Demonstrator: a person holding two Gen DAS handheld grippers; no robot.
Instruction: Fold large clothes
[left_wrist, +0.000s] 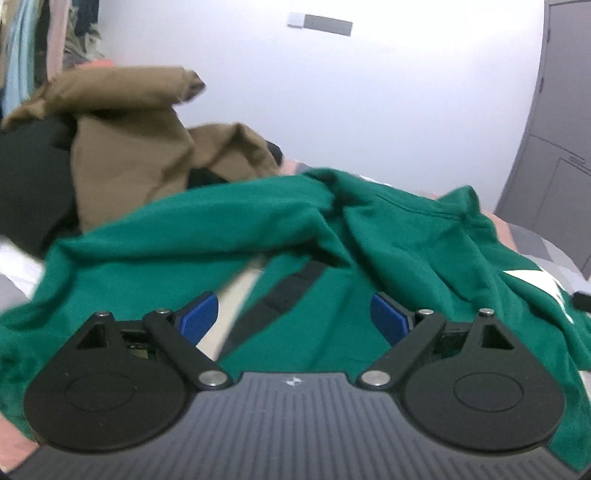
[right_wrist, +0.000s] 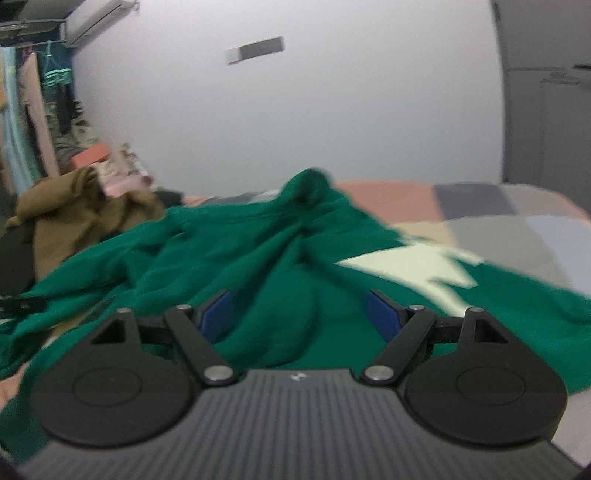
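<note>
A large green fleece garment (left_wrist: 295, 229) with a pale white graphic (right_wrist: 424, 266) lies crumpled across a bed covered by a pink, grey and beige patchwork sheet (right_wrist: 461, 199). Folds run unevenly; a black strap (left_wrist: 288, 295) and a beige strip (left_wrist: 236, 291) cross its near part. Left gripper (left_wrist: 294, 319): blue-padded fingers spread wide, nothing between them, low over the green cloth. Right gripper (right_wrist: 301, 314): likewise wide, empty, above a raised fold. A rumpled brown jacket (left_wrist: 140, 140) sits beyond, left side.
</note>
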